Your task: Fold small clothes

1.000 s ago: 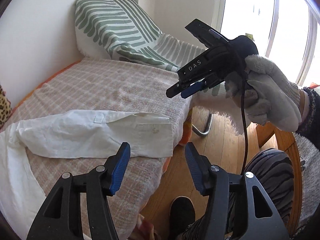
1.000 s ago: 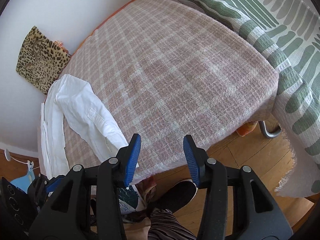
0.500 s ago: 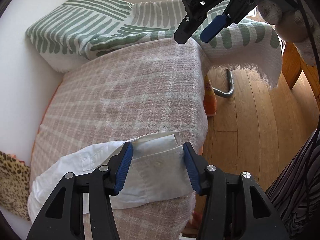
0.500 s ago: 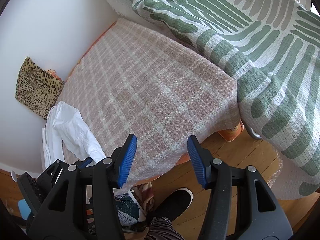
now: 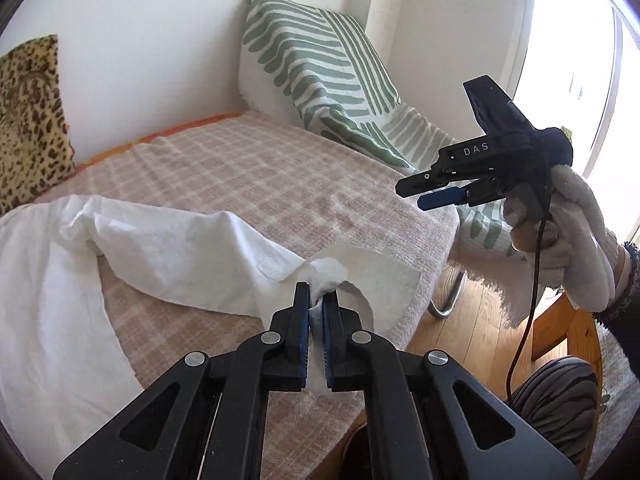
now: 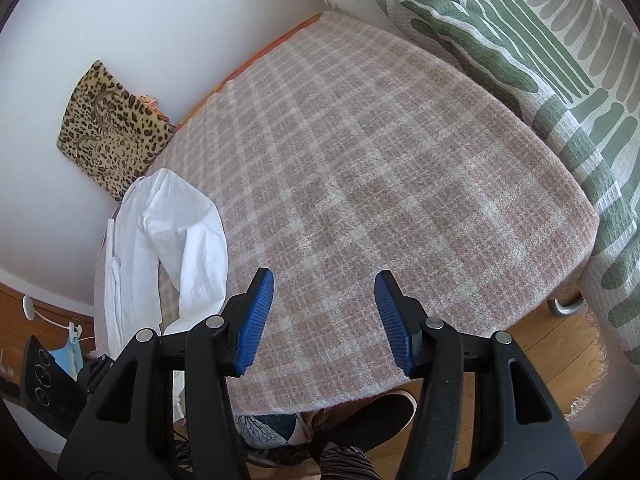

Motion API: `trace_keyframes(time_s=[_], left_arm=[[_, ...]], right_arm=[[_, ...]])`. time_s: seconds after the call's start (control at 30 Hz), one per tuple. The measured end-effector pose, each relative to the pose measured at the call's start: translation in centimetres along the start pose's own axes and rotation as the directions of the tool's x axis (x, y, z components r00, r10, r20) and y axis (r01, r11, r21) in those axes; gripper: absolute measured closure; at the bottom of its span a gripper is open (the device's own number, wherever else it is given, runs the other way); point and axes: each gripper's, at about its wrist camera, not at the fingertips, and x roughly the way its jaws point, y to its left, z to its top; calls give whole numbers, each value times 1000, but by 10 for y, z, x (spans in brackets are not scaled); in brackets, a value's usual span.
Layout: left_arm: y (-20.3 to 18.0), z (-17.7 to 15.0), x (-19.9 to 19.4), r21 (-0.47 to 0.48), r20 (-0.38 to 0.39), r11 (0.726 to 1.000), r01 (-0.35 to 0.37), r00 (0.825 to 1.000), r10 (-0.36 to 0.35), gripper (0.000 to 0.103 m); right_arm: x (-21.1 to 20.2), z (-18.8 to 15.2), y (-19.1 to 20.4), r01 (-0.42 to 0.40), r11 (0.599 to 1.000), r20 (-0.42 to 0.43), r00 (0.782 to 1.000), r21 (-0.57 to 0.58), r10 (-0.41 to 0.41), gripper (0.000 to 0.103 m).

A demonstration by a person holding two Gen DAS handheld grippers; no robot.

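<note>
A white shirt (image 5: 192, 252) lies crumpled across the left part of a checked pink blanket (image 5: 304, 168) on a bed. My left gripper (image 5: 316, 300) is shut on a bunched fold of the shirt near the bed's front edge; the cloth bulges out just past the pads. In the right wrist view the same white shirt (image 6: 192, 240) lies at the left, and my right gripper (image 6: 324, 292) stands open over bare blanket (image 6: 380, 160) with nothing between its fingers. From the left wrist view that right gripper (image 5: 436, 196) hovers off the bed's right corner, carried by a gloved hand (image 5: 576, 236).
A green-striped throw (image 5: 320, 76) covers a cushion at the bed's far end. A leopard-print cushion (image 5: 28, 120) leans on the wall at the left. Wooden floor (image 5: 480, 316) and a chrome leg (image 5: 448, 300) lie off the bed's right edge. A shoe (image 6: 376, 412) is below.
The left jaws closed onto the shirt's edge and the cloth bunched up between them. The left view swung. The right gripper moved over the blanket, its jaws slightly wider.
</note>
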Motion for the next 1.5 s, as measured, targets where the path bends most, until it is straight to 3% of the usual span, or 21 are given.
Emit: trace_keyframes(time_s=[0.13,0.3,0.5,0.57,0.63,0.67,0.9,1.03,1.1,1.2,1.37,1.5], left_arm=[[19,-17,-13,-89,29,996,-11,999,14,99],[39,-35,-30,-183,72,983,-4,997,17,99],[50,-40,-51,-244,129,969,31,992,1,99],[52,-42,-57,-259,142,965,39,990,-2,99],[58,-49,-65,-298,157,953,57,988,-10,99],[61,-52,-68,-315,162,947,63,987,-12,99],[73,-83,-102,-390,187,920,40,982,36,99],[77,-105,-117,-393,130,919,-36,987,94,98],[85,-117,-126,-411,97,909,-70,988,121,91],[98,-132,-139,-445,67,887,-122,983,169,79],[115,-142,-148,-485,41,860,-161,978,206,74],[101,-134,-154,-424,63,886,-188,970,236,72]], right_arm=[[35,4,47,-49,997,-64,997,-61,45,47],[78,1,99,-128,985,-184,977,-118,105,48],[118,-13,126,-220,974,-261,944,-45,201,48],[124,-14,132,-246,969,-254,938,-10,236,56],[122,-13,144,-252,968,-244,939,-17,241,87],[119,-11,152,-257,966,-235,941,-24,244,91],[102,-11,240,-218,943,-232,959,-250,160,97],[118,-26,287,-197,913,-270,958,-356,102,97],[130,-35,307,-191,897,-289,954,-399,75,97],[150,-46,330,-172,879,-304,952,-444,32,97],[177,-55,345,-170,875,-336,942,-453,9,97],[186,-56,349,-174,882,-353,936,-438,9,97]])
